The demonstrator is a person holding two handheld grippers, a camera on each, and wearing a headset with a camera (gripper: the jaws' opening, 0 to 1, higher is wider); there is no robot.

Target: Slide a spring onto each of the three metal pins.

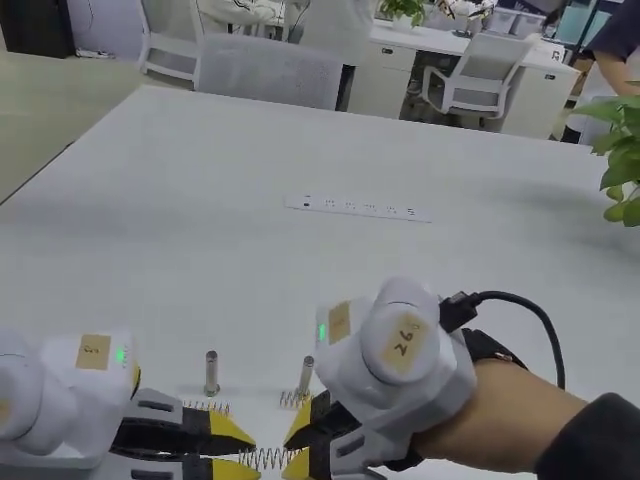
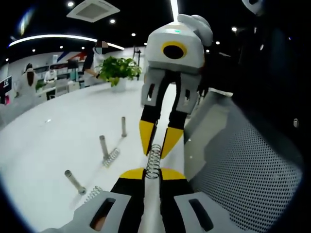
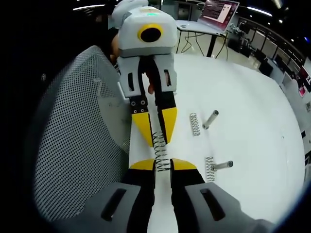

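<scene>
Head view puts the white table under everything, and low over it the left gripper and right gripper meet tip to tip with one spring lying level between them. Both sets of jaws are pinched almost together, one on each end of that spring, though how firmly the right one bites is hard to tell. The three metal pins stand upright on the far side of the held spring, well apart from it, and two loose springs lie at their feet. To do this step well, I judge that one gripper should let go so a coil end is free. The other should then tip the spring upright, centre its bore over a pin top and lower it straight, squeezing lightly so the thin coil does not buckle. The held spring's ends sit right between the yellow fingertips, its middle bare.
</scene>
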